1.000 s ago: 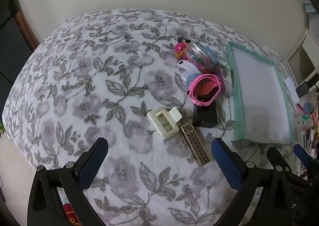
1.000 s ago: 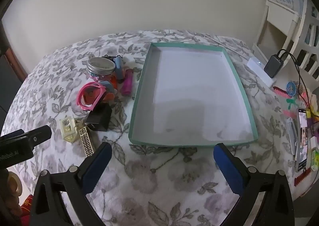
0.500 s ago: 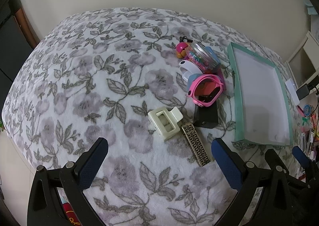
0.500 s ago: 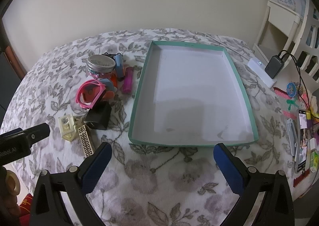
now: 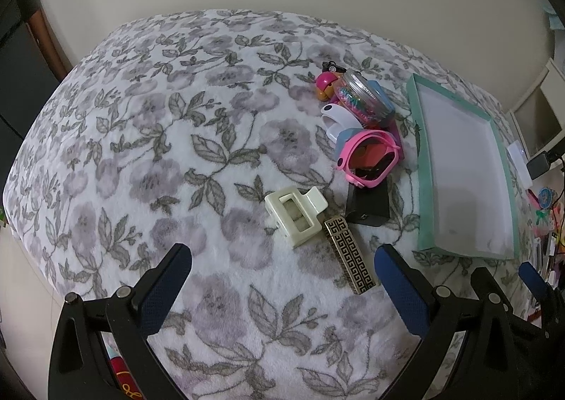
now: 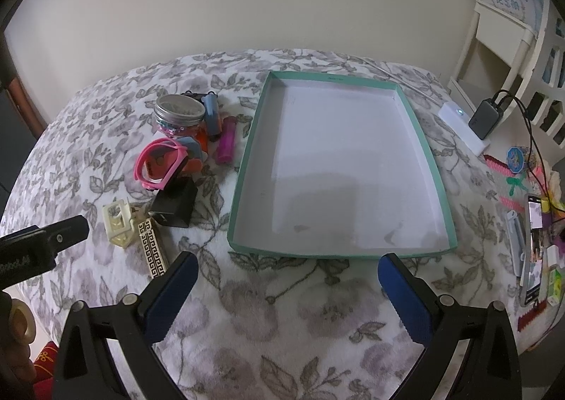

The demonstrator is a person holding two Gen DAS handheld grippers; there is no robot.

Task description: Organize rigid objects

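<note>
A plain cream wall (image 6: 247, 0) rises behind a bed or padded surface covered by a white fleece blanket (image 5: 148, 138) printed with grey flowers and leaves. At the far left edge stands a dark wooden door frame (image 5: 42, 32), and at the right a white slatted piece of furniture (image 6: 508, 46) with open shelves. Below it, beside the blanket, lie a white power strip (image 6: 462, 128) with a lit indicator, a dark charger (image 6: 485, 119) with black cables, and small colourful clutter; the light is soft and even.
</note>
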